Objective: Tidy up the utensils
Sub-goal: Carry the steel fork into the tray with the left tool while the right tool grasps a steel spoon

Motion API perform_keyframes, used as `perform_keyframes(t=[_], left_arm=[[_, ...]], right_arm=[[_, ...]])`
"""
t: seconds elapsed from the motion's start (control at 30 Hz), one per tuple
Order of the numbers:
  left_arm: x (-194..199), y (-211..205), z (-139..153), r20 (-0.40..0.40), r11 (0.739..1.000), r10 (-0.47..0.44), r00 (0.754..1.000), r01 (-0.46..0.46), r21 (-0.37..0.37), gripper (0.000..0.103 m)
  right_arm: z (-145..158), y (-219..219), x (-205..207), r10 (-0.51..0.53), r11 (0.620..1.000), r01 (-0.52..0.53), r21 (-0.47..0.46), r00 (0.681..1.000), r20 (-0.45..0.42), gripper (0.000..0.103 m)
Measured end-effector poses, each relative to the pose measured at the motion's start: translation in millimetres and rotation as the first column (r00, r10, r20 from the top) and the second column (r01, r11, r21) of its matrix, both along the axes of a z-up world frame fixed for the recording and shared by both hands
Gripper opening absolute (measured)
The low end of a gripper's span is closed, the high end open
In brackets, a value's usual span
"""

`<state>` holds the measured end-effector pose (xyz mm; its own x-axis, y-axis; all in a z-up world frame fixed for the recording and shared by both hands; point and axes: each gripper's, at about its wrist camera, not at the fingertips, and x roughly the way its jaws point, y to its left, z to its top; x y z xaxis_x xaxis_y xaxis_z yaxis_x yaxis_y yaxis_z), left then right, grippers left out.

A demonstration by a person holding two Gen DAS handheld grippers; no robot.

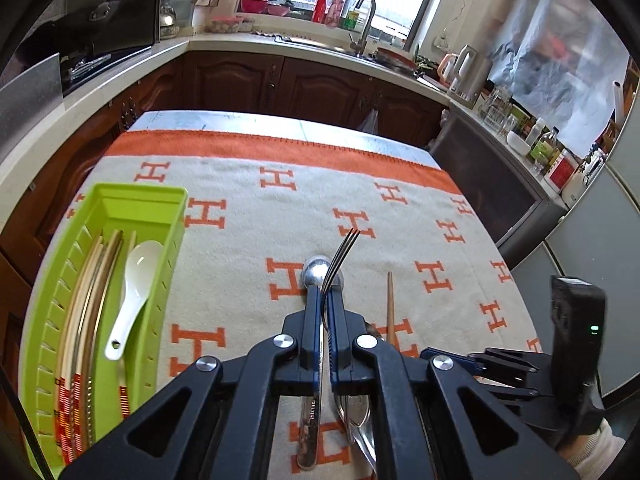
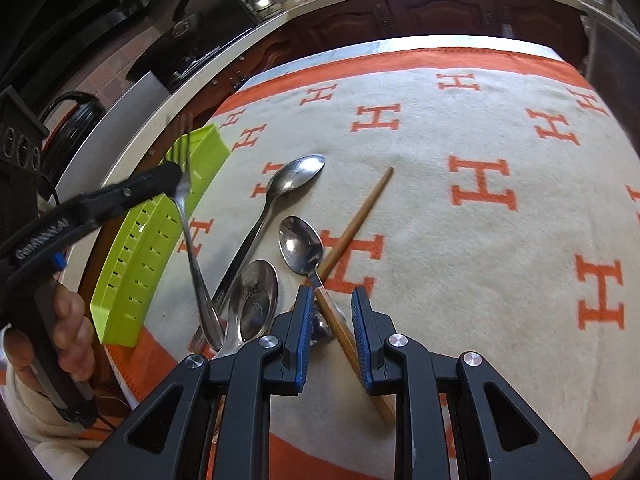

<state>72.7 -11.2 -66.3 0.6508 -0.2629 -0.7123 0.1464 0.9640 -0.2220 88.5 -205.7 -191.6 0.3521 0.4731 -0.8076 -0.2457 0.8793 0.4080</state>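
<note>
My left gripper (image 1: 325, 292) is shut on a metal fork (image 1: 340, 254), tines up, held above the cloth; it shows from the side in the right wrist view (image 2: 176, 178) with the fork (image 2: 196, 264) hanging down. A green tray (image 1: 160, 208) at the left holds several chopsticks (image 1: 90, 304) and a white ceramic spoon (image 1: 130, 292). My right gripper (image 2: 329, 304) is open, its fingers either side of a wooden chopstick (image 2: 352, 232) lying on the cloth. Three metal spoons (image 2: 300, 246) (image 2: 280, 188) (image 2: 256, 300) lie beside it.
The orange and cream H-patterned cloth (image 1: 248, 200) covers the table. Dark wooden cabinets (image 1: 312, 84) and a counter with a sink tap (image 1: 364, 20) stand beyond the far edge. The green tray (image 2: 148, 240) sits at the table's left edge.
</note>
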Motion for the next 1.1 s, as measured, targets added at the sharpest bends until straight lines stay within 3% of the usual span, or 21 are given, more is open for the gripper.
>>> perform_keyframes(t=[0.17, 0.27, 0.4, 0.53, 0.7, 0.93, 1.1], left_arm=[[-14, 12, 22, 0.040, 1.000, 0.016, 0.999, -0.015, -0.020, 0.001], [-23, 19, 33, 0.065, 0.999, 0.026, 0.998, -0.024, -0.024, 0.001], [-35, 25, 45, 0.095, 0.999, 0.037, 0.995, -0.035, -0.025, 0.001], [-50, 33, 58, 0.122, 0.999, 0.050, 0.991, -0.048, -0.025, 0.001], [-74, 53, 78, 0.166, 0.996, 0.089, 0.982, -0.088, -0.014, 0.001], [-106, 94, 98, 0.211, 0.974, 0.206, 0.956, -0.221, 0.049, 0.001], [-111, 120, 94, 0.186, 0.937, 0.279, 0.942, -0.310, 0.163, 0.001]], right_arm=[[-9, 3, 9, 0.039, 0.999, -0.038, 0.026, 0.999, -0.021, 0.020], [-10, 6, 8, 0.053, 0.998, -0.053, 0.027, 0.999, -0.011, 0.015], [-5, 12, -2, 0.065, 0.998, -0.064, -0.018, 0.997, 0.032, 0.007], [2, 16, -14, 0.055, 0.997, -0.050, -0.063, 0.996, 0.068, 0.006], [13, 15, -23, 0.026, 0.998, -0.021, -0.057, 0.995, 0.096, 0.006], [34, 14, -34, -0.033, 0.998, 0.040, -0.050, 0.990, 0.136, 0.006], [49, 20, -41, -0.044, 0.997, 0.053, -0.050, 0.987, 0.156, 0.006]])
